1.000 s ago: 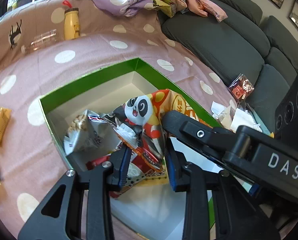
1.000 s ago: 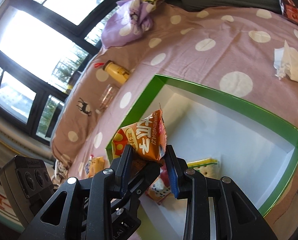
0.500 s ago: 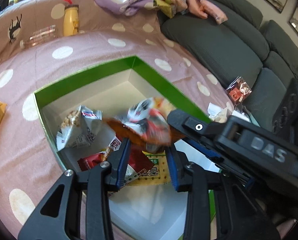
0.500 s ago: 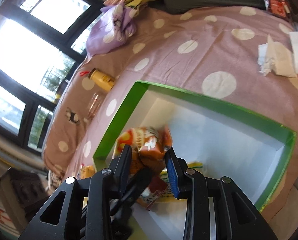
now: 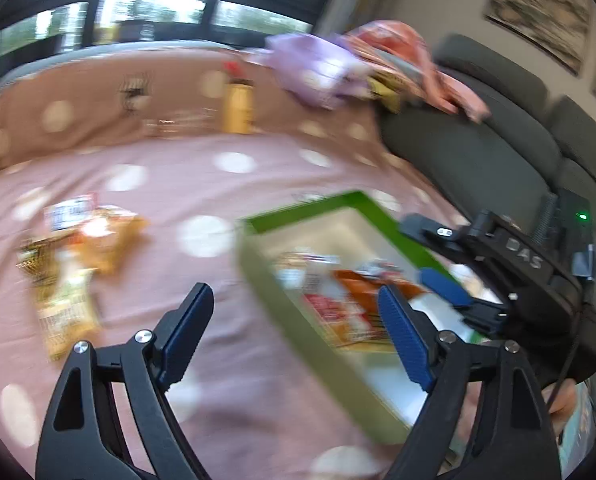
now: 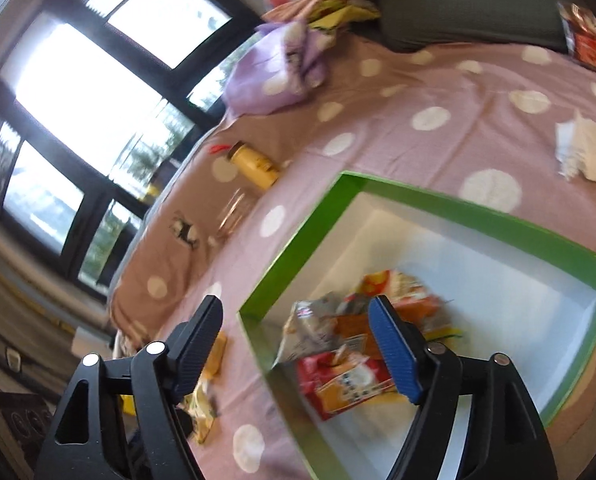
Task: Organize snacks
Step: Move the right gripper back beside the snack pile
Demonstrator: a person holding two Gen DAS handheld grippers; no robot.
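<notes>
A green-rimmed box (image 5: 309,208) (image 6: 301,244) with a white inside sits on the pink dotted cloth. Several snack packs (image 6: 353,340) (image 5: 345,296) lie in a heap in its near-left corner, an orange one on top. My left gripper (image 5: 296,336) is open and empty, over the box's left rim. My right gripper (image 6: 296,344) is open and empty, above the same rim. The right gripper also shows in the left wrist view (image 5: 449,288) over the box. Several yellow and orange snack packs (image 5: 78,252) lie on the cloth left of the box.
A yellow bottle (image 5: 238,108) (image 6: 254,164) and a clear bottle (image 6: 234,212) lie at the far side of the cloth. A purple cloth bundle (image 6: 278,68) and clothes lie on the grey sofa (image 5: 477,148). White tissues (image 6: 585,152) lie at the right.
Both grippers have opened and let go of the orange panda pack, which now lies in the box. The left gripper has swung left, bringing the loose packs on the cloth into view.
</notes>
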